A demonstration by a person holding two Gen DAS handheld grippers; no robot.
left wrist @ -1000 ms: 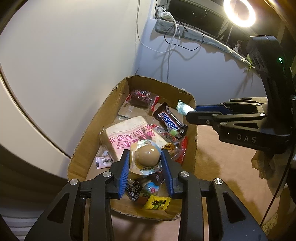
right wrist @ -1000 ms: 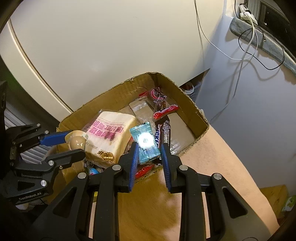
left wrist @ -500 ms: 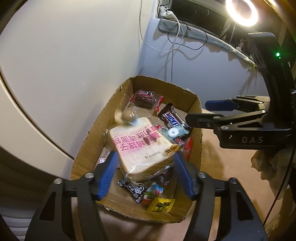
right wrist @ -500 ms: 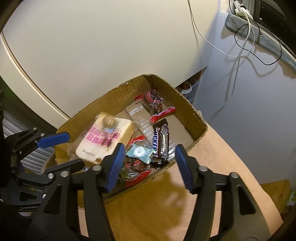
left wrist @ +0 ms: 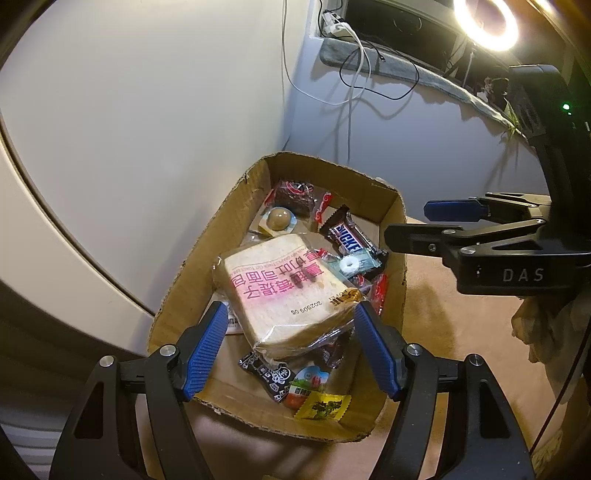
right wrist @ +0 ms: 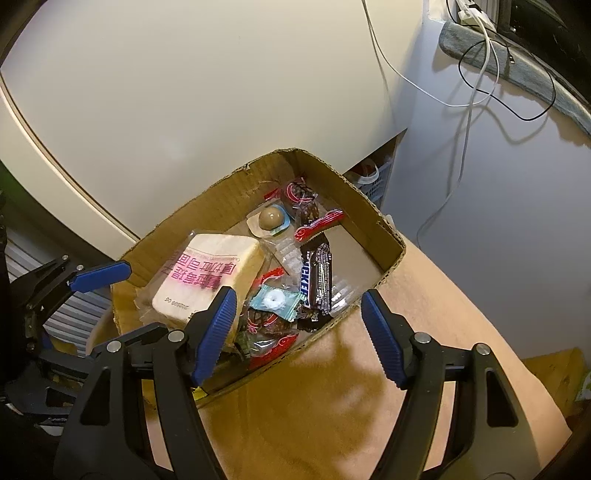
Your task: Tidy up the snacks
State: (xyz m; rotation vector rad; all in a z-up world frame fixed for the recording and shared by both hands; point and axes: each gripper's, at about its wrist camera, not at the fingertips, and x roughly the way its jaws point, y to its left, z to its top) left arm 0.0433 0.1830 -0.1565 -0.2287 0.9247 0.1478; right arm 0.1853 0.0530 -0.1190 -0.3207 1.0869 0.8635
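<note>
A cardboard box (left wrist: 393, 206) (right wrist: 369, 206) holds several snacks. A wrapped slice of bread (left wrist: 284, 291) (right wrist: 207, 273) lies on top. A packed brown egg (left wrist: 279, 218) (right wrist: 270, 218) rests at the box's far end. A teal mint candy (left wrist: 351, 263) (right wrist: 275, 300) lies beside a Snickers bar (left wrist: 347, 236) (right wrist: 316, 273). My left gripper (left wrist: 291, 350) is open and empty above the box's near end. My right gripper (right wrist: 299, 336) is open and empty above the box's near edge.
The box sits on a tan surface (right wrist: 332, 406) against a white curved panel (left wrist: 147, 110). White and black cables (left wrist: 351, 81) hang on the wall behind. A ring light (left wrist: 484, 22) glows at the top right.
Both grippers opened. The egg dropped from the left gripper and rolled to the box's far end. The teal candy dropped from the right gripper beside the Snickers bar.
</note>
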